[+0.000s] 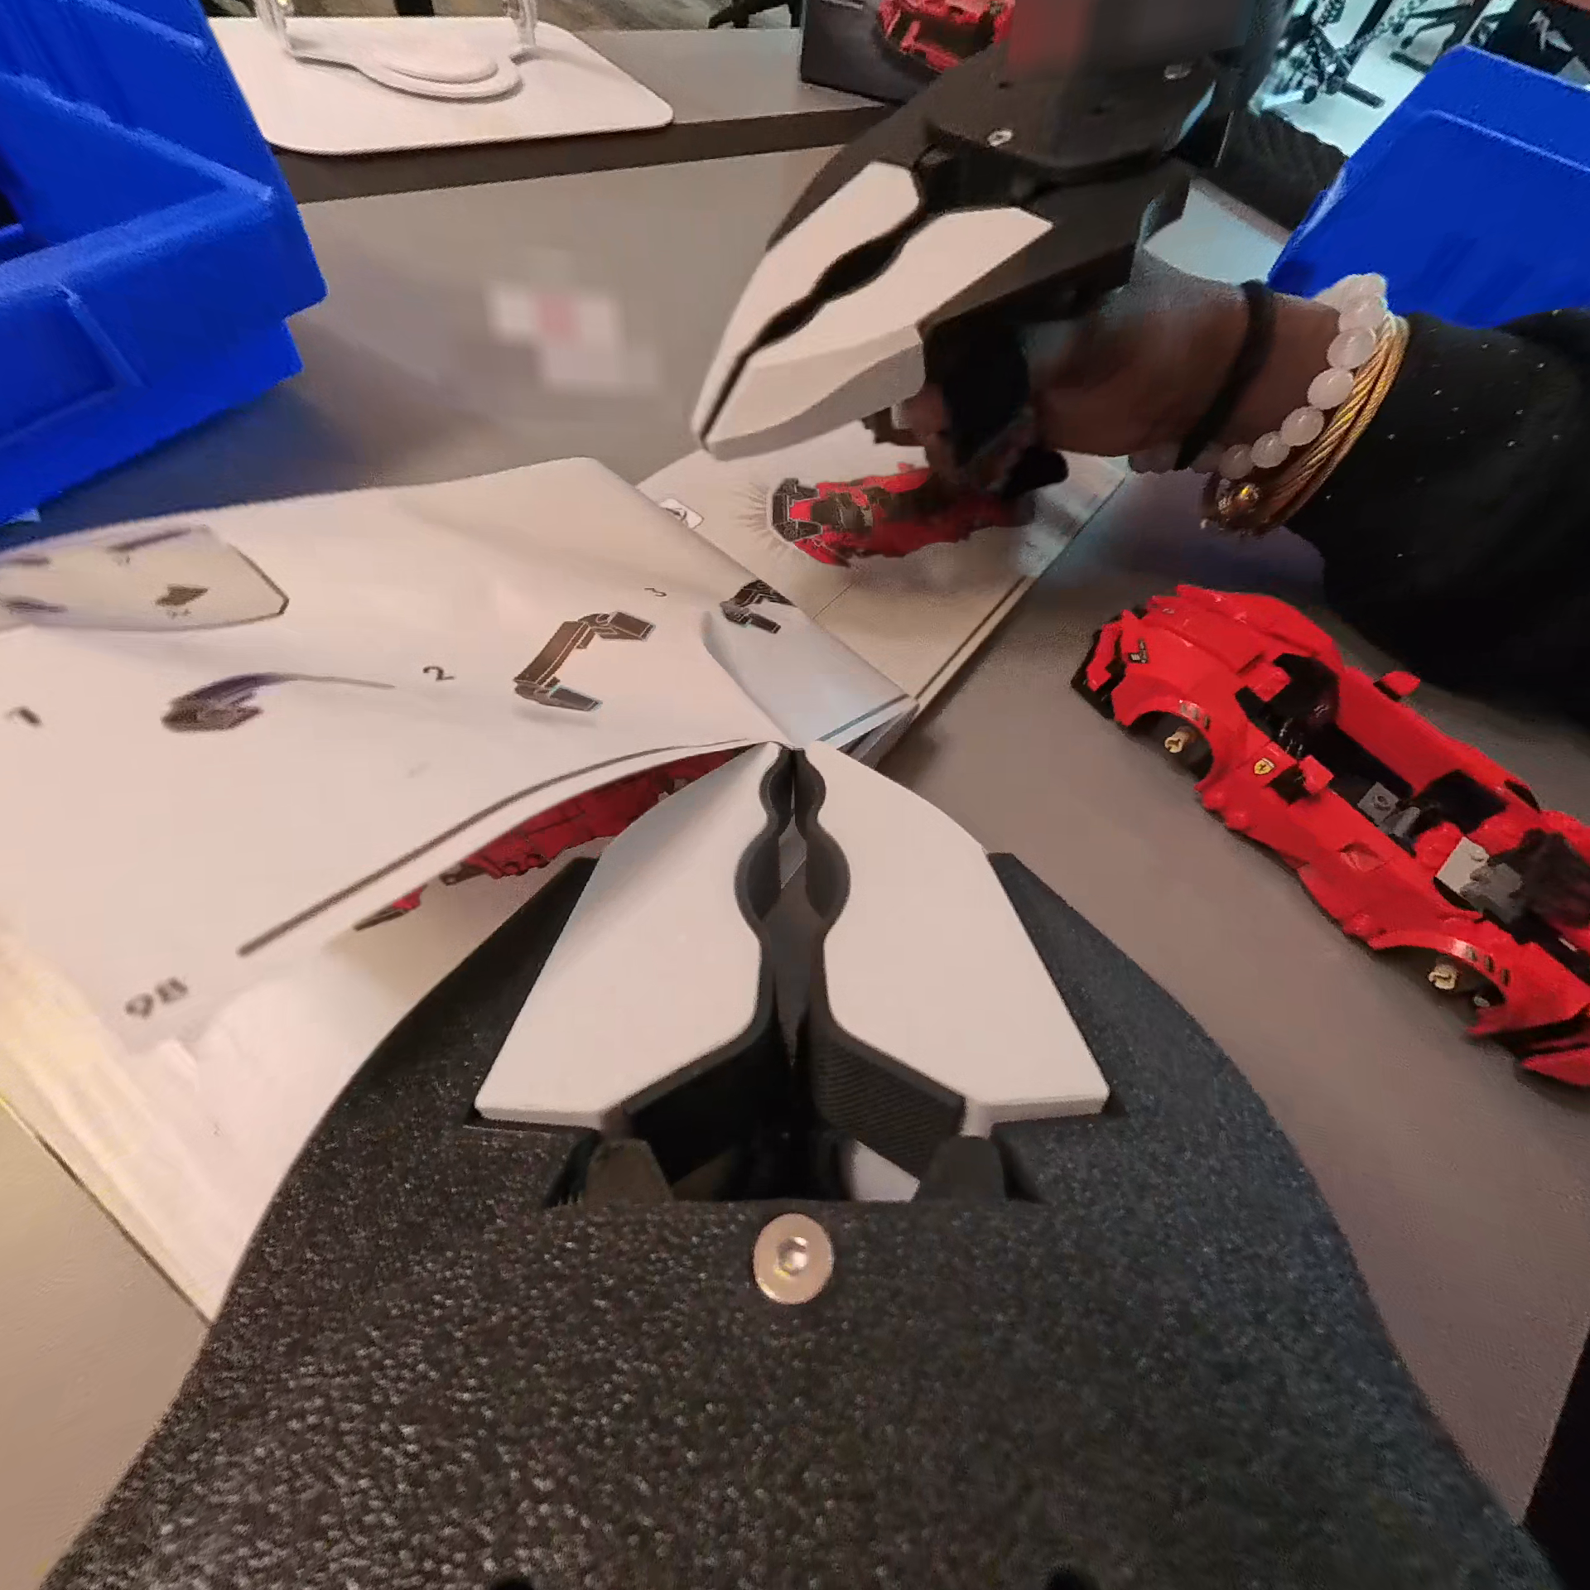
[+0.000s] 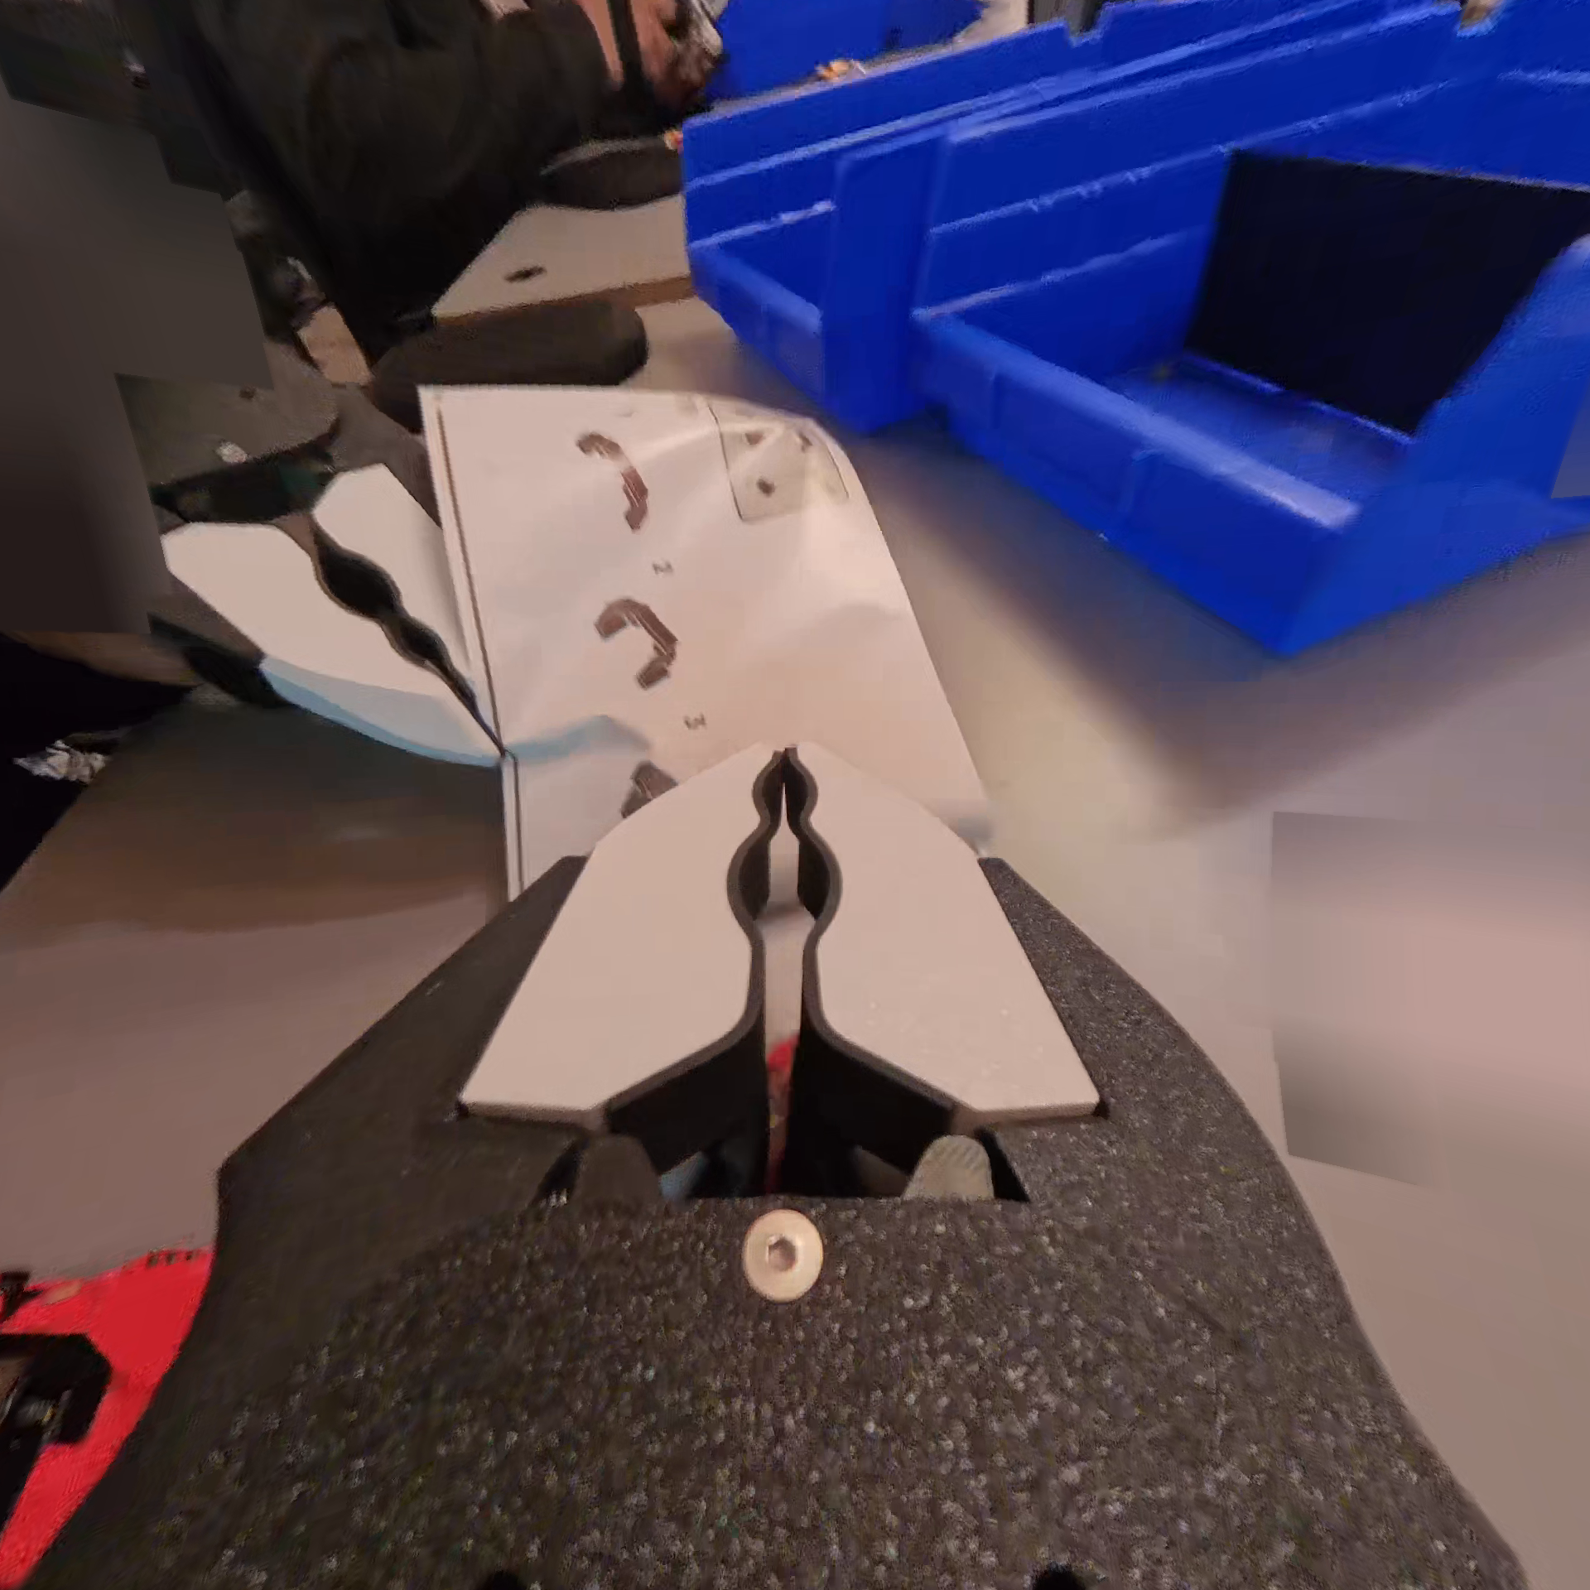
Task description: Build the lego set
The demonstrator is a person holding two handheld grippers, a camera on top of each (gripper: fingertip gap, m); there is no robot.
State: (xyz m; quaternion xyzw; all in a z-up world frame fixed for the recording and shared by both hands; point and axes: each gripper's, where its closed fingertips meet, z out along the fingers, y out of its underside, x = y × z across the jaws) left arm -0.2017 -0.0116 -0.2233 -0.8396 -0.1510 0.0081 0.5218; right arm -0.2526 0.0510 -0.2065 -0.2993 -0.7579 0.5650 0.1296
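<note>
An open instruction booklet (image 1: 903,551) lies on the grey table. My left gripper (image 1: 791,755) is shut on the edge of one of its pages (image 1: 387,654) and holds that page lifted and curled. It also shows in the right wrist view (image 2: 495,740), pinching the page (image 2: 688,602). My right gripper (image 2: 787,757) is shut and empty, hovering just above the booklet; in the left wrist view (image 1: 710,434) it points down at the far page. A partly built red lego car (image 1: 1334,817) lies on the table right of the booklet, and shows in the right wrist view (image 2: 86,1342).
Blue storage bins stand at the left (image 1: 129,258) and the far right (image 1: 1463,189), and fill the upper right of the right wrist view (image 2: 1118,344). A white mat (image 1: 447,95) and a dark box (image 1: 860,52) lie at the back. My hands' fingertips stand some 9 centimeters from each other.
</note>
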